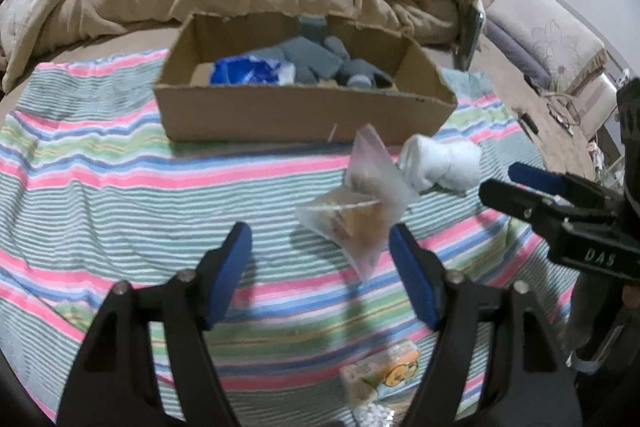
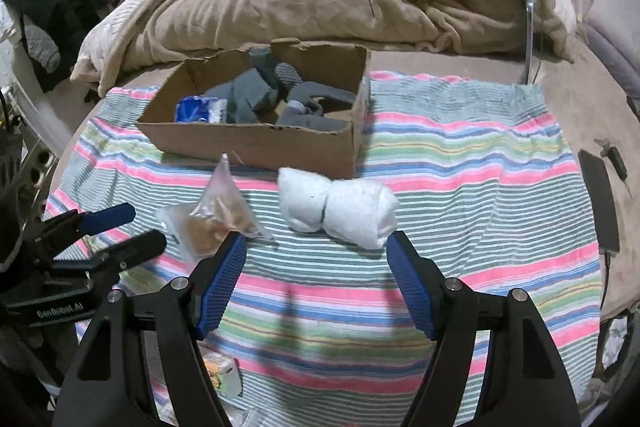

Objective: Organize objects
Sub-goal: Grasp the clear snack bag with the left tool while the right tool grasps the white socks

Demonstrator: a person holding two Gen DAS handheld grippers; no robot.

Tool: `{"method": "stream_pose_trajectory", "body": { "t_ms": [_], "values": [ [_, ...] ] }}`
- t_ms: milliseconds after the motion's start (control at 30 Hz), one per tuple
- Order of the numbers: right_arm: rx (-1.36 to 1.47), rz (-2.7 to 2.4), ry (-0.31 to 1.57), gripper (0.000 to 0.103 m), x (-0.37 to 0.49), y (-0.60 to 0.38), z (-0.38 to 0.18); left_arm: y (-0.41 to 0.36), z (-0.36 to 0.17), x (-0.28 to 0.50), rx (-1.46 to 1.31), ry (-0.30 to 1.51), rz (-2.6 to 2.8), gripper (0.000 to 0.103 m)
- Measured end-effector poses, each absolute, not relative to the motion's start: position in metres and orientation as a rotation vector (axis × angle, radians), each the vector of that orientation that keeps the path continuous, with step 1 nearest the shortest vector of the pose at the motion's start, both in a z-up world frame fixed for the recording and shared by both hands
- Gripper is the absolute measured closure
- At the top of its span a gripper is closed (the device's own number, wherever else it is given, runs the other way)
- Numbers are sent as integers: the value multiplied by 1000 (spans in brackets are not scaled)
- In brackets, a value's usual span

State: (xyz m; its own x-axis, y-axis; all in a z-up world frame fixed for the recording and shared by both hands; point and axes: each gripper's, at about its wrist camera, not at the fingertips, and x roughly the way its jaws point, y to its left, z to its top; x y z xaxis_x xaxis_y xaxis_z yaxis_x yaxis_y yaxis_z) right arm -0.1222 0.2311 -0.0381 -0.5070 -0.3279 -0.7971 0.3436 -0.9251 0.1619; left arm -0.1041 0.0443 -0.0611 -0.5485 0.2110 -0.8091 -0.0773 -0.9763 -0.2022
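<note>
Right wrist view: cardboard box (image 2: 256,143) already holds grey socks (image 2: 256,95) and a blue packet (image 2: 200,109), while just in front of it lie white rolled socks (image 2: 340,209), clear bag (image 2: 212,215) and small carton (image 2: 224,373), with right gripper (image 2: 316,247) and left gripper (image 1: 320,239) both spread empty.

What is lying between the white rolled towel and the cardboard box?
Nothing but the striped cloth. In the right wrist view, the white rolled towel sits just in front of the cardboard box, with only a narrow strip of bare cloth between them.
</note>
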Motion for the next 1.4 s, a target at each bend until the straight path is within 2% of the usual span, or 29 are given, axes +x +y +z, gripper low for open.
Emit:
{"method": "stream_pose_trajectory", "body": {
  "t_ms": [233, 733, 933, 1067, 1200, 1300, 1367, 1400],
  "values": [
    [1320, -2431, 12, 27, -138, 240, -53, 57, -71, -116, -1415, -140, 2612, 25],
    [1371, -2388, -57, 27, -173, 241, -75, 93, -103, -138, -1461, 145, 2555, 25],
    [1408, -2353, -97, 29, -180, 238, -88, 88, -103, -140, -1432, 82, 2562, 29],
    [1396, -2352, -90, 44, -180, 234, -89, 86, -101, -141, -1422, 65, 2575, 45],
    [1375, -2357, -62, 57, -177, 231, -85, 82, -97, -139, -1409, 27, 2592, 56],
    [1349, -2361, -35, 67, -172, 229, -80, 77, -94, -135, -1397, -8, 2593, 60],
    [1333, -2375, 4, 69, -168, 224, -77, 74, -91, -131, -1390, -23, 2591, 61],
    [1330, -2378, 17, 75, -166, 223, -75, 74, -91, -130, -1387, -30, 2590, 61]
  ]
}}
